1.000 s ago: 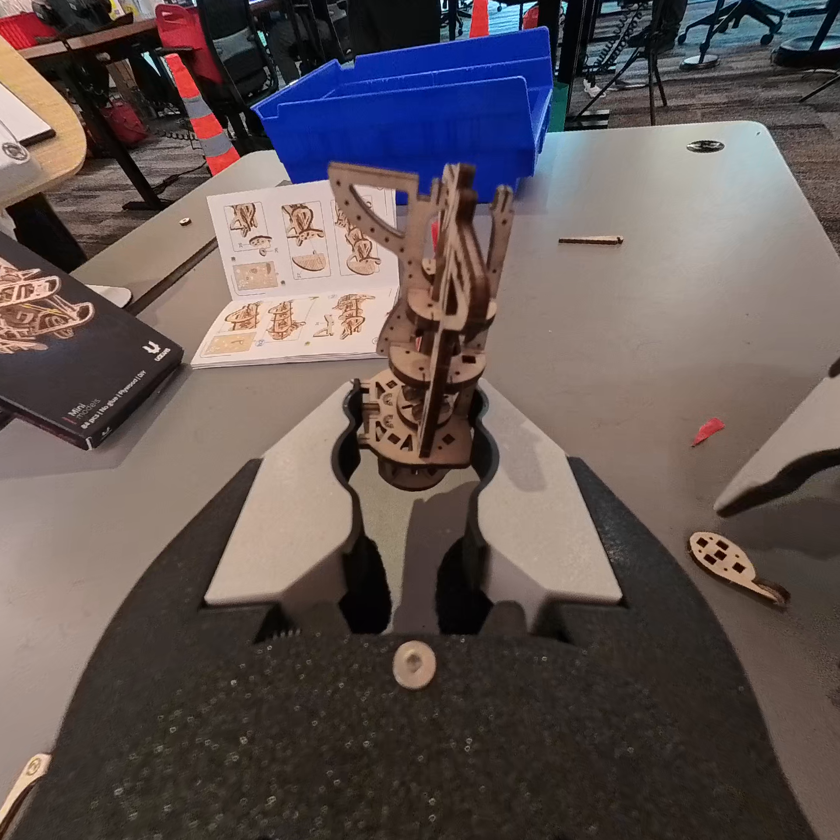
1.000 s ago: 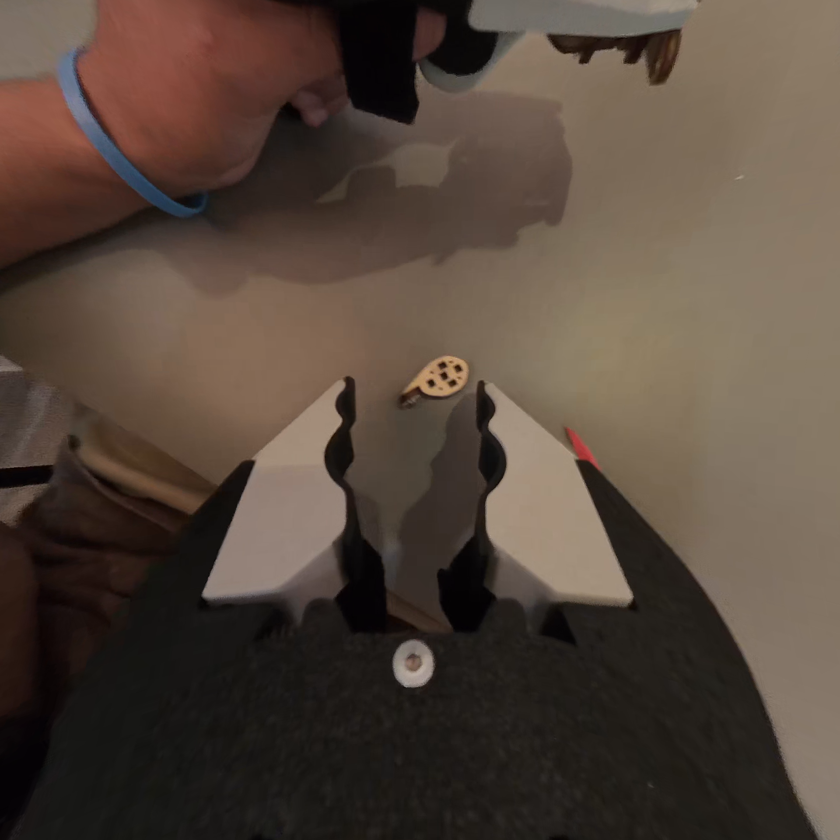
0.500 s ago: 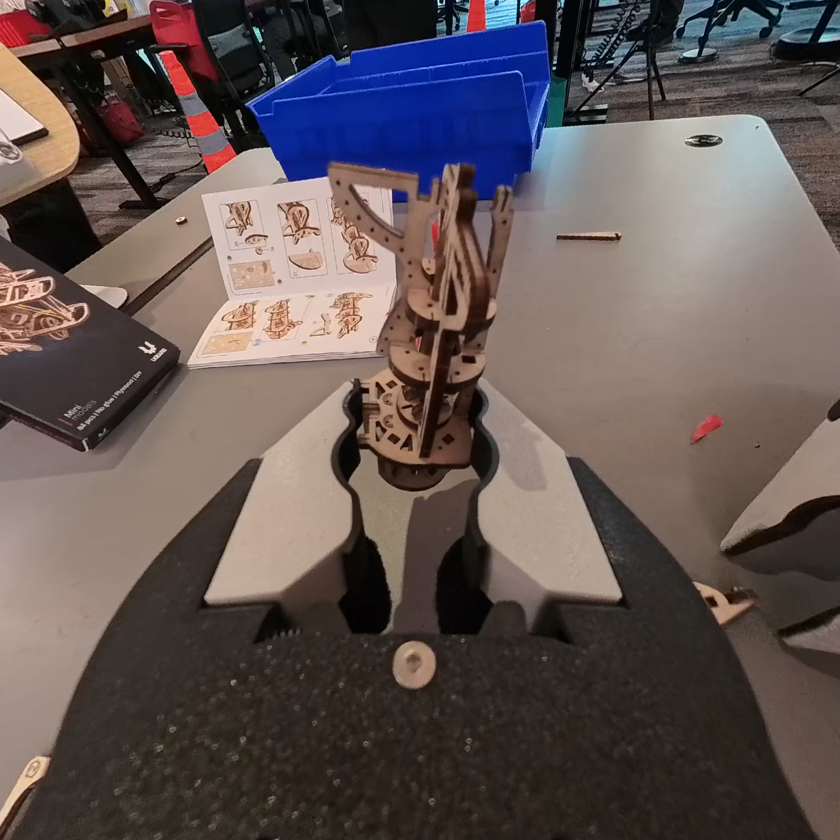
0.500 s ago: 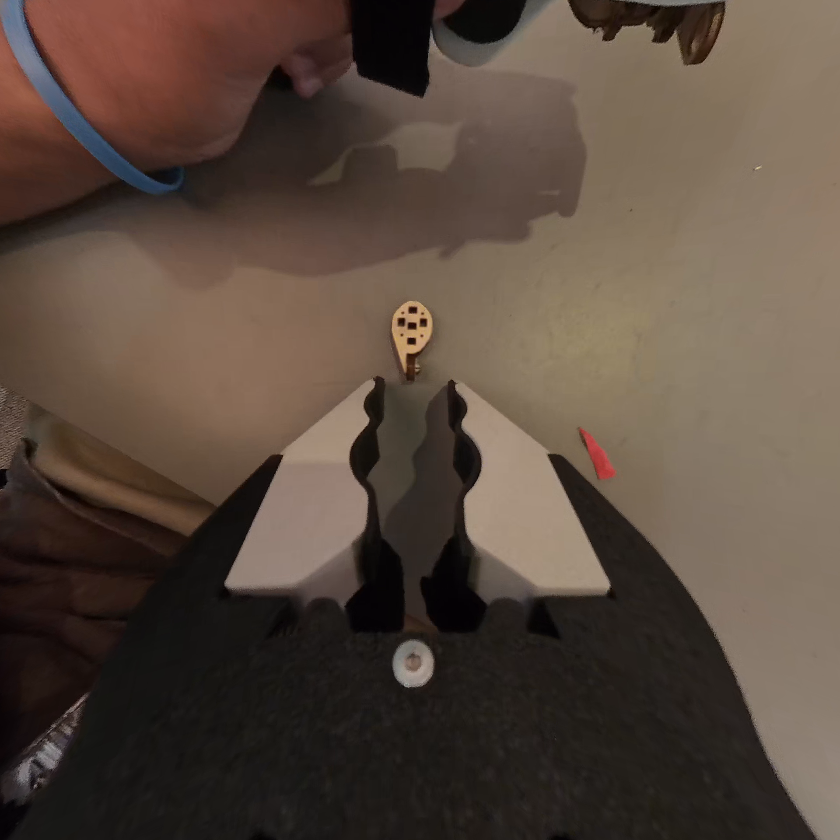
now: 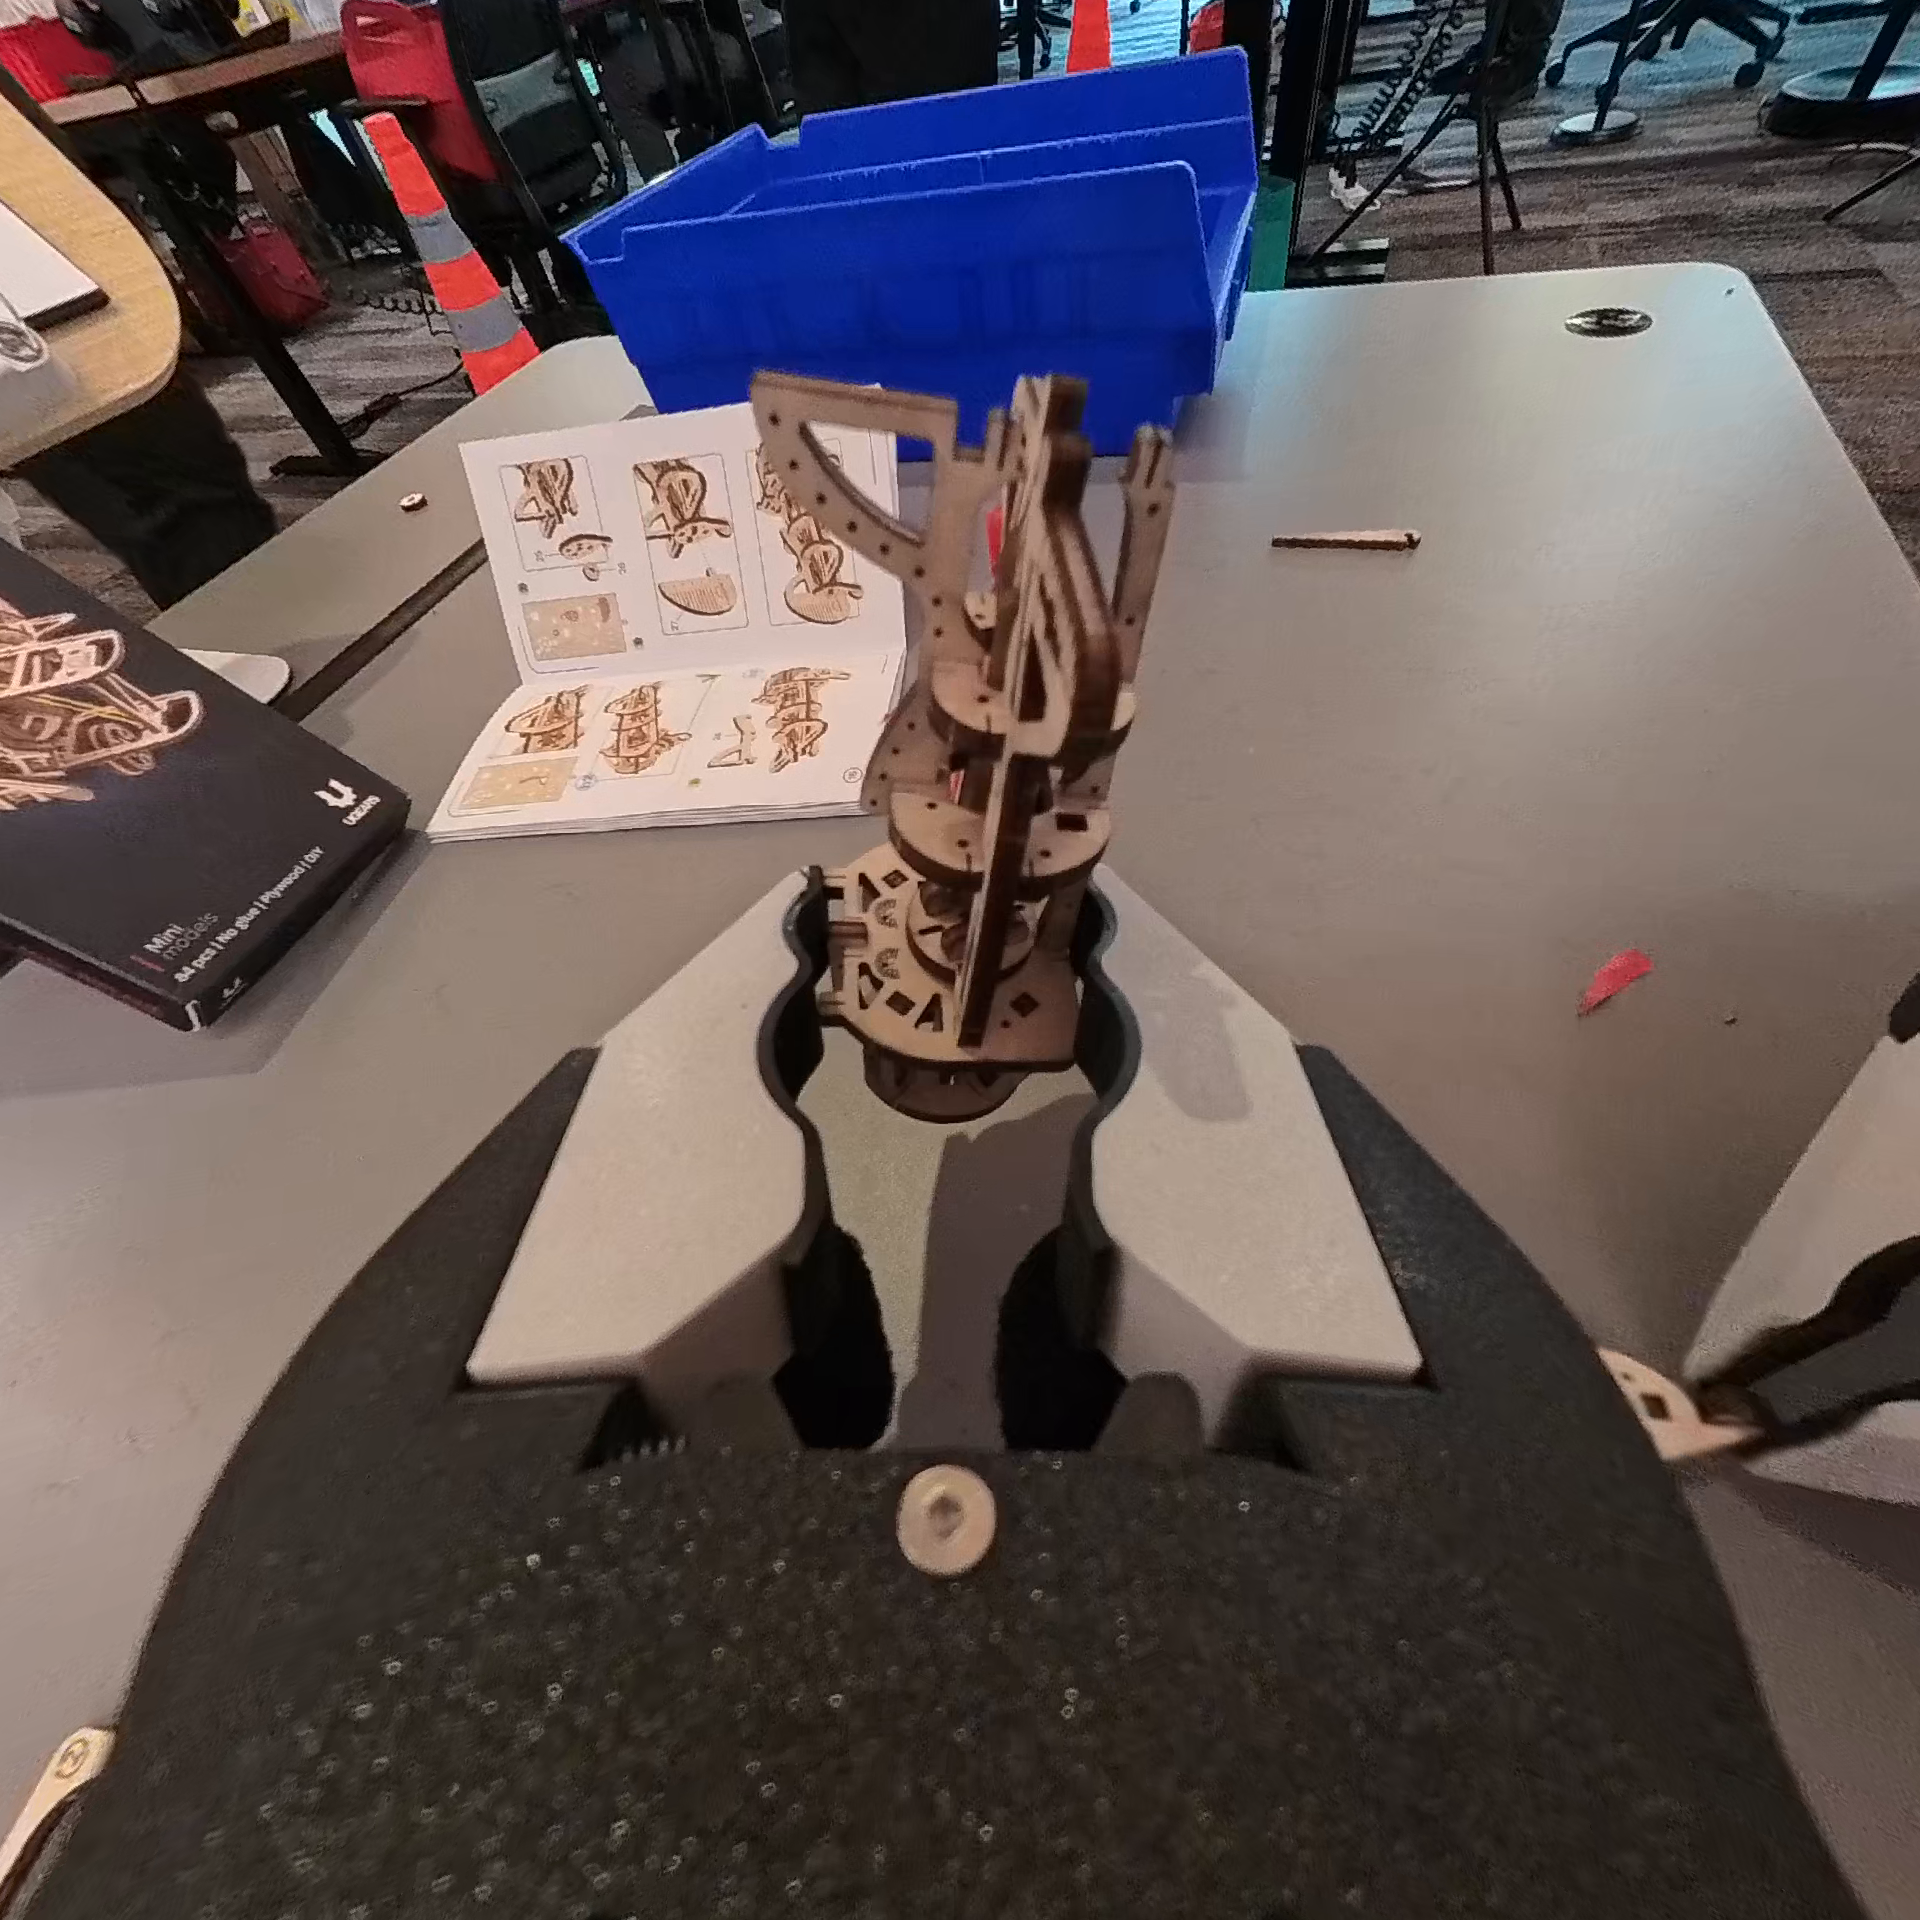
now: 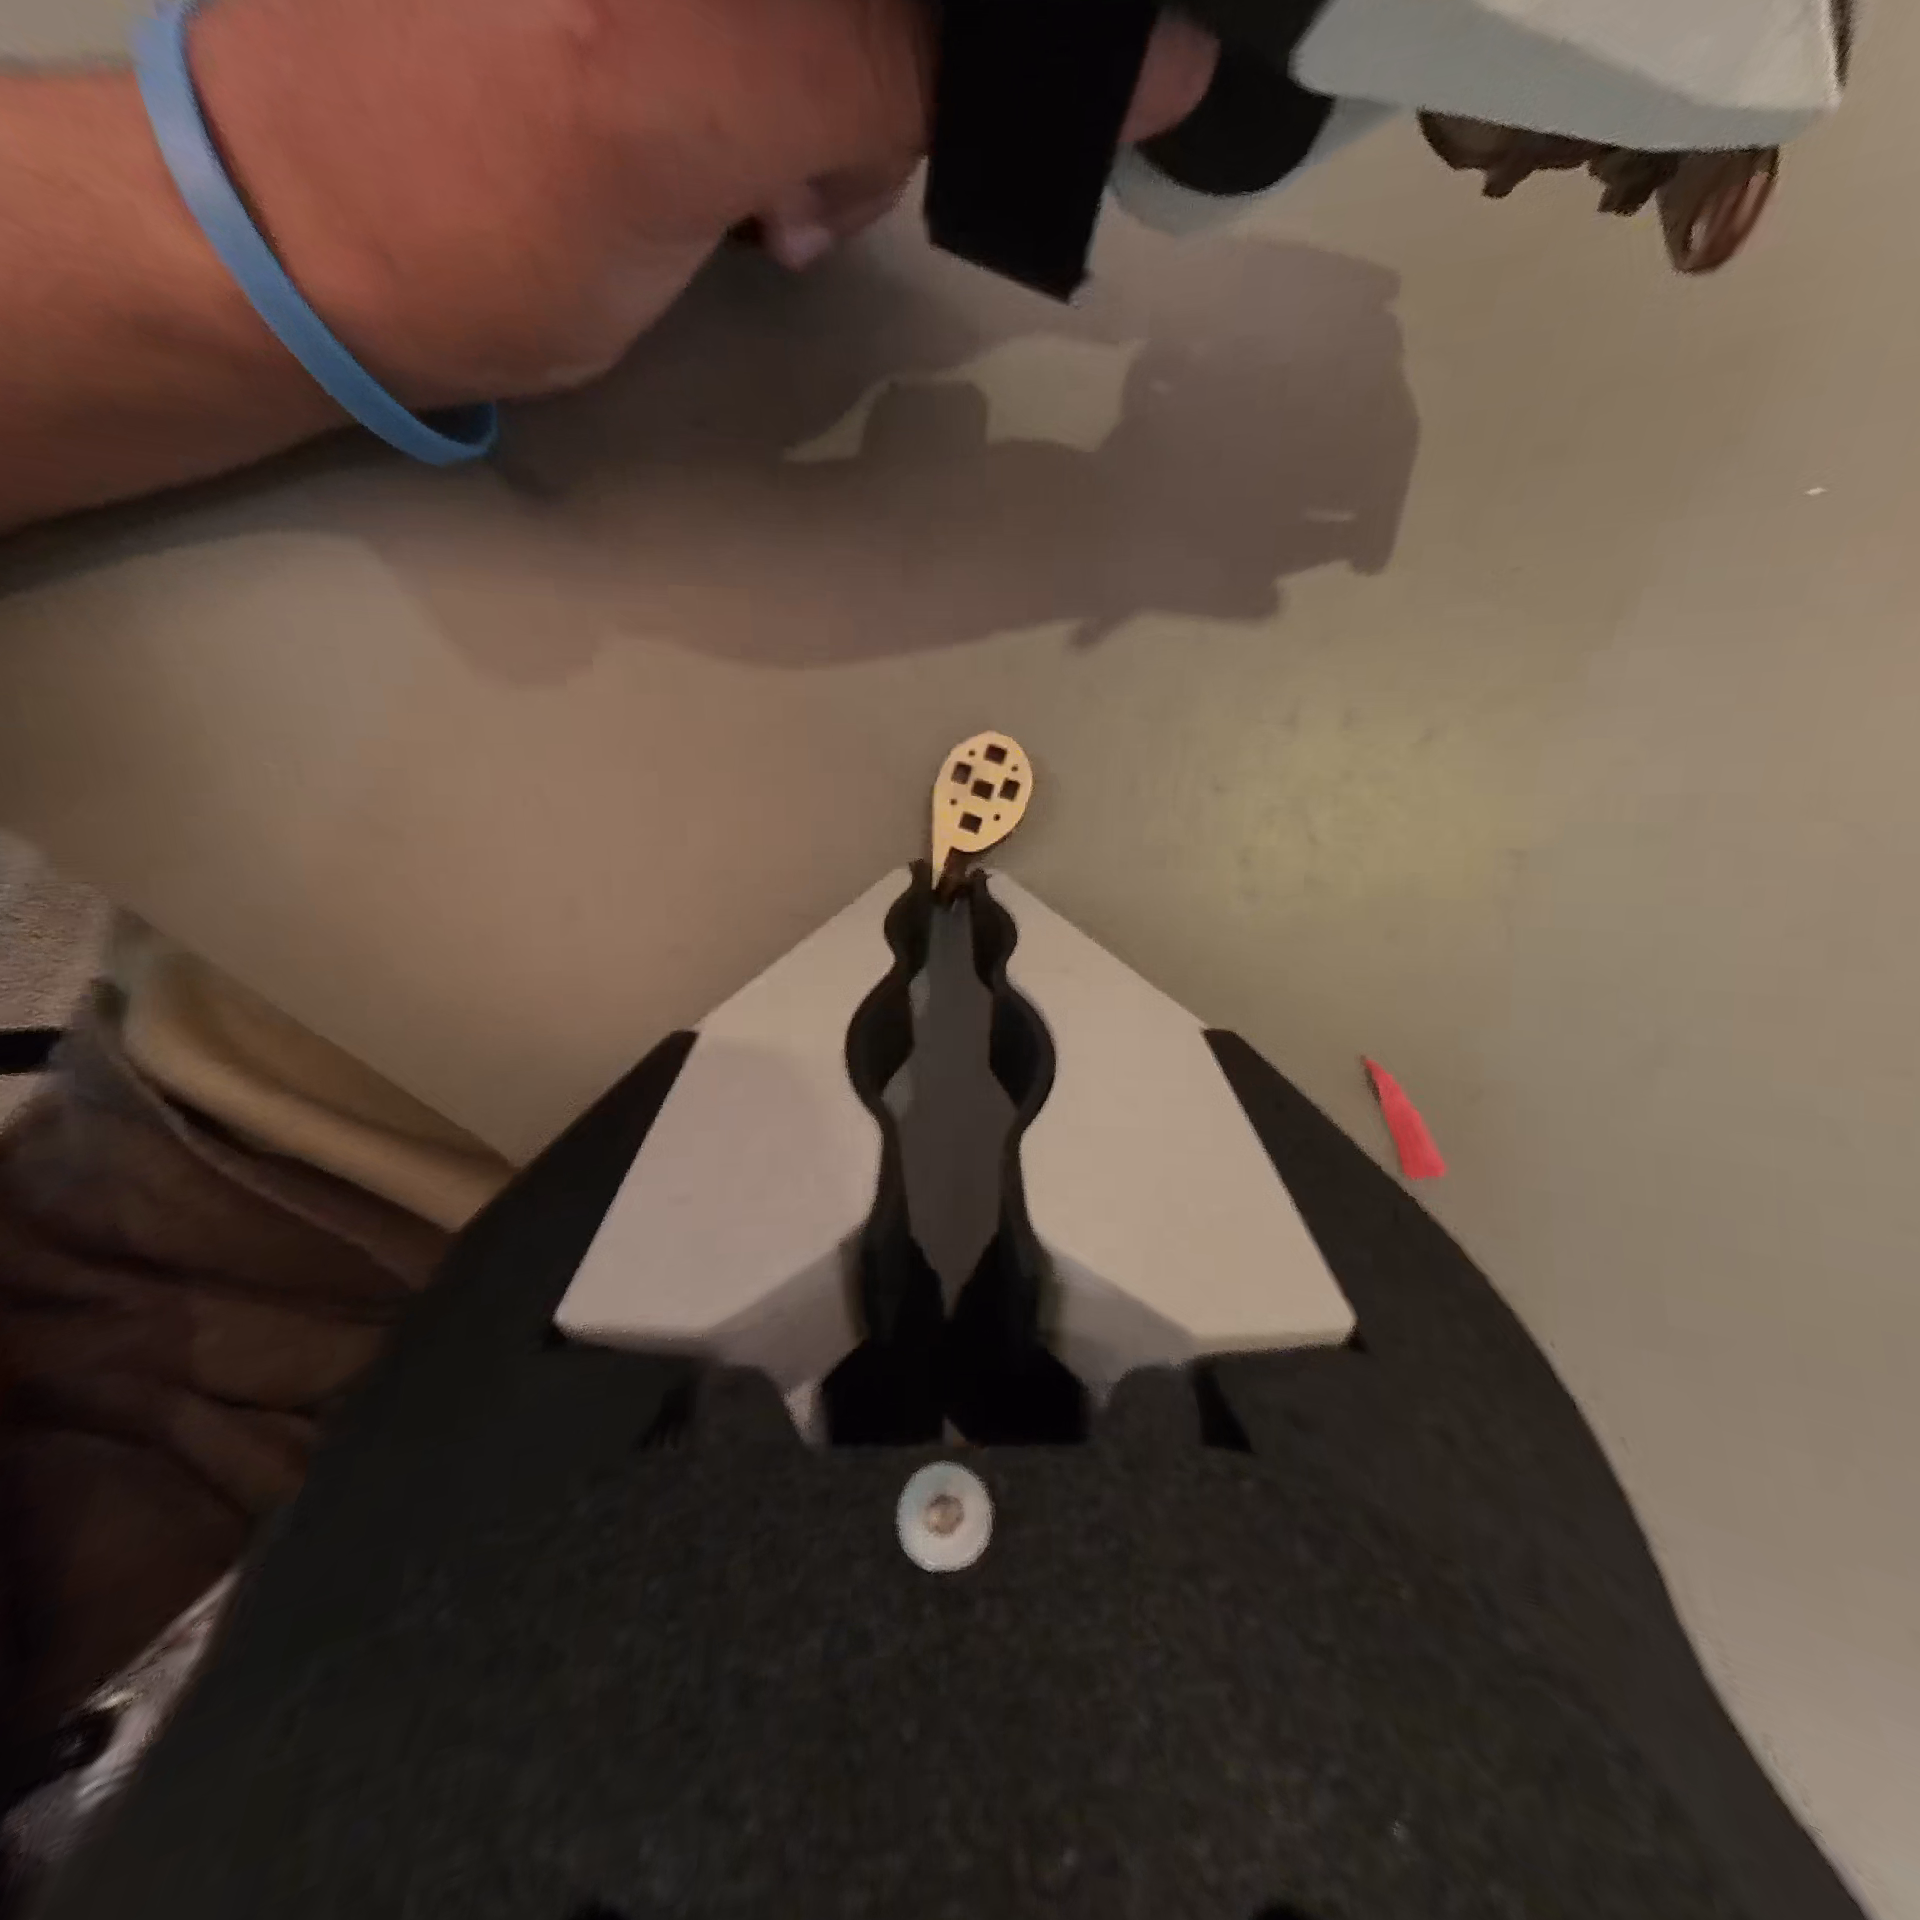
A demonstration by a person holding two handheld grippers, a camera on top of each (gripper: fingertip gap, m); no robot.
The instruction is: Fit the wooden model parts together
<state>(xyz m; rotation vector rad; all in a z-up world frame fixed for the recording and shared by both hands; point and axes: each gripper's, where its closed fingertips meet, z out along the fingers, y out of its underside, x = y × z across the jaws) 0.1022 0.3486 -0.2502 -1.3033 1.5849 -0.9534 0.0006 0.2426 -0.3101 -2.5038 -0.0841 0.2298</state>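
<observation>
My left gripper (image 5: 948, 977) is shut on the base of a partly built wooden model (image 5: 982, 727) and holds it upright above the grey table (image 5: 1455, 779). My right gripper (image 6: 948, 888) is shut on the narrow stem of a small paddle-shaped wooden piece with square holes (image 6: 982, 795), which lies against the table. In the left wrist view the right gripper's fingers (image 5: 1808, 1268) show at the right edge, with the same piece (image 5: 1662, 1408) at their tips. The model's lower end (image 6: 1662, 187) shows at the top of the right wrist view.
An open instruction booklet (image 5: 675, 623) and a dark model box (image 5: 156, 790) lie at the left. A blue bin (image 5: 935, 239) stands at the back. A thin wooden stick (image 5: 1345, 539) and a red scrap (image 5: 1614, 979) lie on the table. A hand with a blue wristband (image 6: 312, 270) holds the left gripper. Tip to tip, the grippers are about 15 cm apart. The right tips stand about 9 cm off the red scrap (image 5: 1614, 979). It turns up in the right wrist view (image 6: 1418, 1127) as well.
My right gripper turned toward the paddle piece, moved up to it and closed on its stem. The left gripper kept the model nearly still.
</observation>
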